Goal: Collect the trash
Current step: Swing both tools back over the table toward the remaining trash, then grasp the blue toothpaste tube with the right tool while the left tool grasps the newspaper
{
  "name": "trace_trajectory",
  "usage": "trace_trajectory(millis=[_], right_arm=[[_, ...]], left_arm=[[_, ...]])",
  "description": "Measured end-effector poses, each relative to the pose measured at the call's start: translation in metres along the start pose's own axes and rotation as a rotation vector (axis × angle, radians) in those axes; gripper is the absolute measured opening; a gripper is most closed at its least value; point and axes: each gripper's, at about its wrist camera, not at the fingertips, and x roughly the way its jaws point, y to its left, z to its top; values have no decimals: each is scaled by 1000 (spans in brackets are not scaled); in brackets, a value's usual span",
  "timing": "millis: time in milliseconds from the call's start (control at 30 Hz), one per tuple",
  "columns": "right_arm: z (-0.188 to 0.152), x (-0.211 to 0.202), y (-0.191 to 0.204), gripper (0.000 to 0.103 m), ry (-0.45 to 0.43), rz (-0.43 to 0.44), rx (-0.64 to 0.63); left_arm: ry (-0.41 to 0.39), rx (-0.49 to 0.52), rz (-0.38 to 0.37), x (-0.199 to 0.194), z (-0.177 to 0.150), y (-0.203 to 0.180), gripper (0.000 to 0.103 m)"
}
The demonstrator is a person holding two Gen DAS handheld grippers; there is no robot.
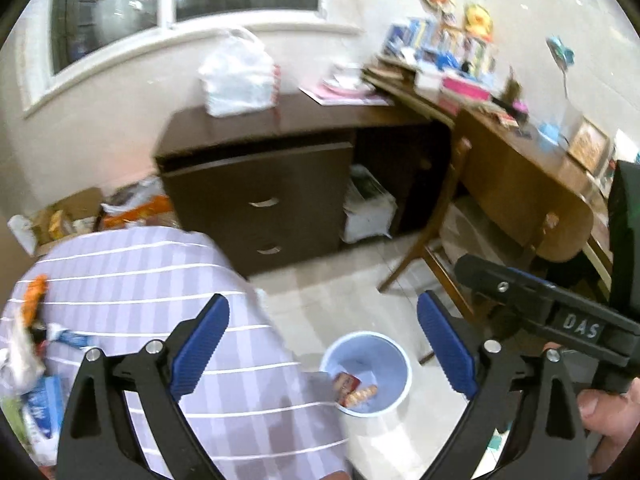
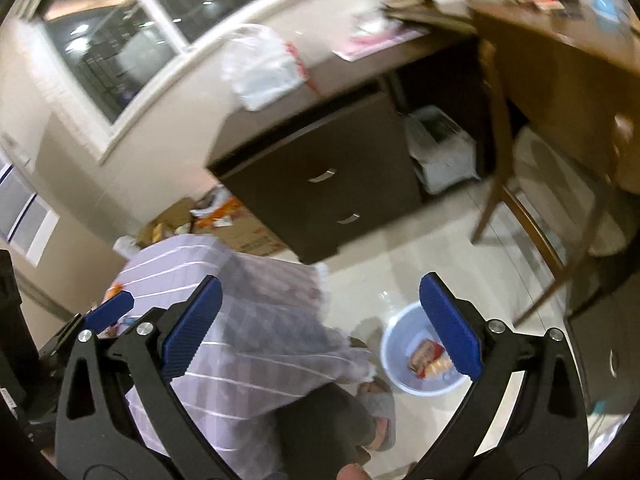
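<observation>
A pale blue waste bin (image 1: pixel 384 360) stands on the tiled floor with snack wrappers (image 1: pixel 354 390) in it. My left gripper (image 1: pixel 324 344) hangs well above it, jaws wide open and nothing between the blue pads. More wrappers and packets (image 1: pixel 40 396) lie on a lilac striped cloth (image 1: pixel 160 292) at the left. In the right wrist view the same bin (image 2: pixel 400 344) and wrappers (image 2: pixel 426 360) show between the pads of my right gripper (image 2: pixel 320 328), which is also wide open and empty. The right gripper's black body (image 1: pixel 560 312) crosses the left wrist view's right side.
A dark drawer cabinet (image 1: pixel 260 192) with a white plastic bag (image 1: pixel 236 76) on top stands by the window wall. A cluttered wooden desk (image 1: pixel 520 168) and chair (image 1: pixel 436 240) are at the right. Cardboard boxes (image 2: pixel 248 236) sit on the floor. A slippered foot (image 2: pixel 380 412) is near the bin.
</observation>
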Motion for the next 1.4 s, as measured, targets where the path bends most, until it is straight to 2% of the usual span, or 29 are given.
trace_trajectory(millis=[167,333,500,667,867,1033,1067,1167,1200,1400], right_arm=[[0,-7,64,97,-15,59,-102],[-9,6,125,97,11,71,-231],[-28,42,170,97,77,88,-317],[-46,67,199,97,135,108,-370],[-58,83,224,97,165,110,-411],[-69,109,245,97,202,108,-467],[-73,116,250,97,211,101,-486],[-80,130,259,97,225,86,-530],[-82,134,262,97,229,84,-550],[-98,168,289,95,256,87,-676]], left_arm=[[-59,-61,83,-41,-1,47,93],[-79,-119,170,-68,-13,98,93],[-56,-198,254,-80,-33,154,93],[-37,-254,373,-86,-47,205,93],[11,-307,411,-79,-53,250,93],[108,-306,378,-51,-63,276,93],[123,-308,366,-46,-67,278,90],[189,-313,331,-29,-75,285,64],[195,-312,331,-27,-76,287,59],[168,-299,307,-29,-76,292,43]])
